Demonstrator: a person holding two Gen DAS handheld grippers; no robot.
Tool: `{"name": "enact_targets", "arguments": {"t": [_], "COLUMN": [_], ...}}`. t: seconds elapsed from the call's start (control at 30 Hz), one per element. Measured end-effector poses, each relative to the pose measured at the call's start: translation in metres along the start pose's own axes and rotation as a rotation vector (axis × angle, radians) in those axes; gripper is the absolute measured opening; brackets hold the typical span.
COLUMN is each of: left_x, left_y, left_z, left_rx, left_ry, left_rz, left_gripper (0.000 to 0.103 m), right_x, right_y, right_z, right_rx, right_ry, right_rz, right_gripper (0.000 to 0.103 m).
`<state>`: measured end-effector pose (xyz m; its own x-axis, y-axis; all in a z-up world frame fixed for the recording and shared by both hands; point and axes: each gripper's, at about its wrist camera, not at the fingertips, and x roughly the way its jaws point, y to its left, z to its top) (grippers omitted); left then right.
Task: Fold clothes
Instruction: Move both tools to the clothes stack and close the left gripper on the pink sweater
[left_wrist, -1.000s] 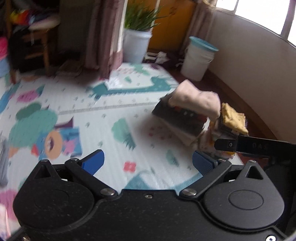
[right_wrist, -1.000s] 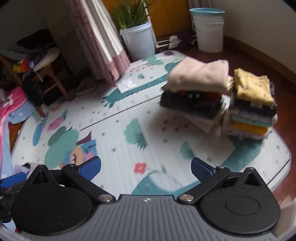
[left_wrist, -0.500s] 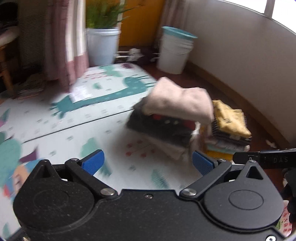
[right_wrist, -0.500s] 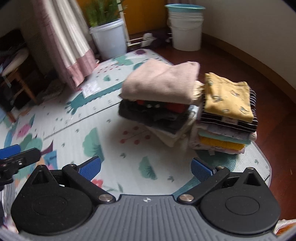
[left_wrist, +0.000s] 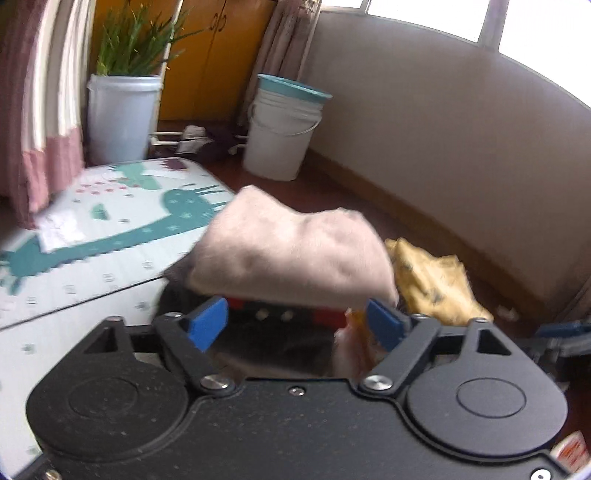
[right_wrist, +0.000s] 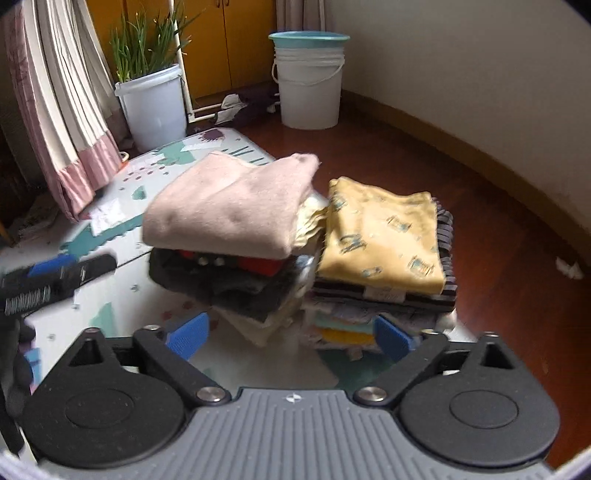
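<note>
Two stacks of folded clothes are being kept side by side on the play mat (right_wrist: 110, 314). The left stack (right_wrist: 229, 258) is being topped by a pink garment (right_wrist: 229, 210), the right stack (right_wrist: 384, 277) by a yellow one (right_wrist: 384, 232). The left gripper (left_wrist: 295, 325) is being closed around the left stack's dark layers, seemingly without contact yet. The right gripper (right_wrist: 291, 336) is likewise being closed, with nothing pinched.

Play mat (right_wrist: 122, 295) w/ two clothes stacks (right_wrist: 236, 273), maybe touching.
</note>
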<state>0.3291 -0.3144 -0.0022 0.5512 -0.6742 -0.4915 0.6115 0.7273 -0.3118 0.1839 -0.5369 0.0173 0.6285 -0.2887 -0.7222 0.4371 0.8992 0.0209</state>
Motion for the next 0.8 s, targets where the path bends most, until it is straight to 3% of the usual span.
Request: {"name": "enact_targets", "arguments": {"t": [0.13,0.27,0.37,0.47,0.5,0.53,0.57,0.6,0.7,0.8], "left_x": [0.039,0.076,0.102,0.131,0.139,0.144,0.145,0.143,0.128,0.108], "left_y": [-0.003,-0.004,0.0,-0.009,-0.014,-0.021,-0.025,-0.027,-0.03,-0.035], "left_z": [0.008,0.014,0.016,0.015,0.014,0.011,0.009,0.008,0.012,0.017], "left_rx": [0.008,0.032,-0.023,0.009,0.055,0.109,0.14,0.15,0.125,0.138], "left_ry": [-0.024,-0.049,-0.04,0.037,0.073,0.094,0.094,0.095,0.095,0.094], "left_rz": [-0.031,-0.01,-0.025,-0.013,0.024,0.059,0.062,0.056,0.054,0.048], "left_gripper": [0.081,0.081,0.081,0.081,0.078,0.075,0.055,0.023,0.006,0.003], "right_x": [0.014,0.024,0.031,0.034,0.036,0.037,0.038,0.039,0.038,0.033], "right_y": [-0.008,-0.015,-0.022,-0.03,-0.033,-0.036,-0.039,-0.042,-0.046,-0.044], "right_z": [0.001,-0.004,-0.009,-0.014,-0.015,-0.017,-0.017,-0.018,-0.02,-0.02], "right_rx": [0.003,0.0,0.011,0.029,0.034,0.042,0.054,0.068,0.104,0.115], "right_ry": [-0.02,0.008,0.038,0.058,0.064,0.072,0.078,0.084,0.095,0.099], "right_rz": [-0.034,-0.067,-0.068,-0.054,-0.054,-0.054,-0.054,-0.053,-0.023,0.0], "right_gripper": [0.073,0.08,0.081,0.086,0.086,0.087,0.088,0.088,0.089,0.089]}}
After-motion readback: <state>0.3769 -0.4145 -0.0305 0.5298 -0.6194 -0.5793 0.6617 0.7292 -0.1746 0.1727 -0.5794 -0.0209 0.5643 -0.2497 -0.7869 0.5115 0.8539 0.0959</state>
